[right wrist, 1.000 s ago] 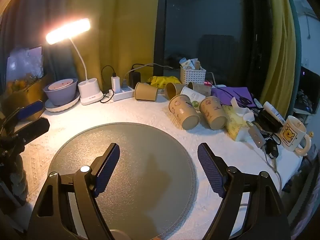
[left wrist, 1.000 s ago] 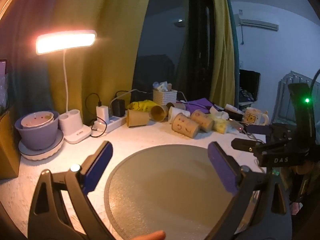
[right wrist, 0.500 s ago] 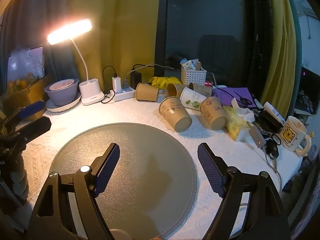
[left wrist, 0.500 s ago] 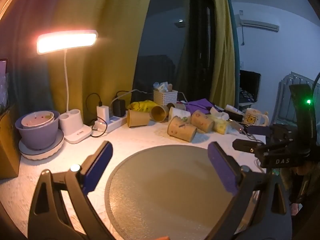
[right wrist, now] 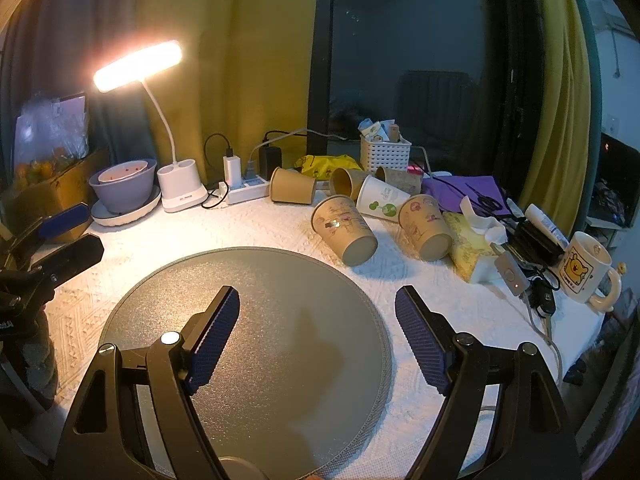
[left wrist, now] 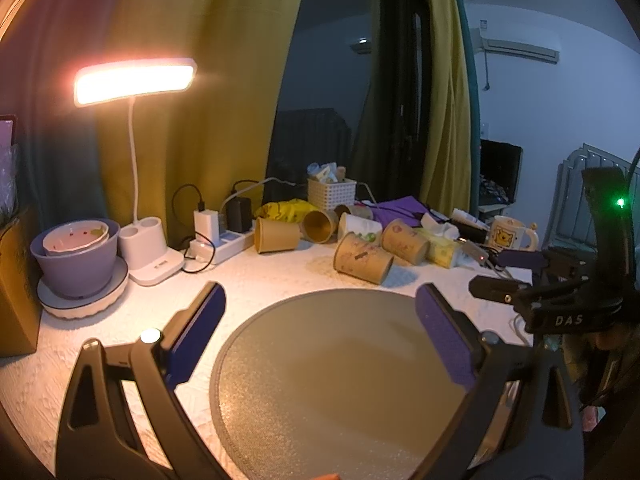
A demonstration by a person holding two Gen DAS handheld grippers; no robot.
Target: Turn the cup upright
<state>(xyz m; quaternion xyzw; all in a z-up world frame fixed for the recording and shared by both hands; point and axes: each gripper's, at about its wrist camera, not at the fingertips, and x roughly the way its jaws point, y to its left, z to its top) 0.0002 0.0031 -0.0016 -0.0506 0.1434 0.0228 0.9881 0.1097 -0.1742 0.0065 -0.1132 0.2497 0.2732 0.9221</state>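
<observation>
Several paper cups lie on their sides behind a round grey mat (right wrist: 256,344). The nearest is a brown printed cup (right wrist: 345,230), just past the mat's far edge, its base toward me; it also shows in the left wrist view (left wrist: 363,258). A second printed cup (right wrist: 425,227) lies to its right. My right gripper (right wrist: 317,316) is open and empty above the mat. My left gripper (left wrist: 320,312) is open and empty above the mat (left wrist: 340,380). Each gripper shows at the edge of the other's view.
A lit desk lamp (right wrist: 176,188), a purple bowl on a plate (right wrist: 124,190), a power strip (right wrist: 246,192) and a white basket (right wrist: 384,154) stand along the back. A bear mug (right wrist: 586,268), tissues, keys and cables lie at the right.
The nearest printed cup has rolled left, away from the second printed cup, toward the mat's far edge. Both grippers have stayed nearly still and open.
</observation>
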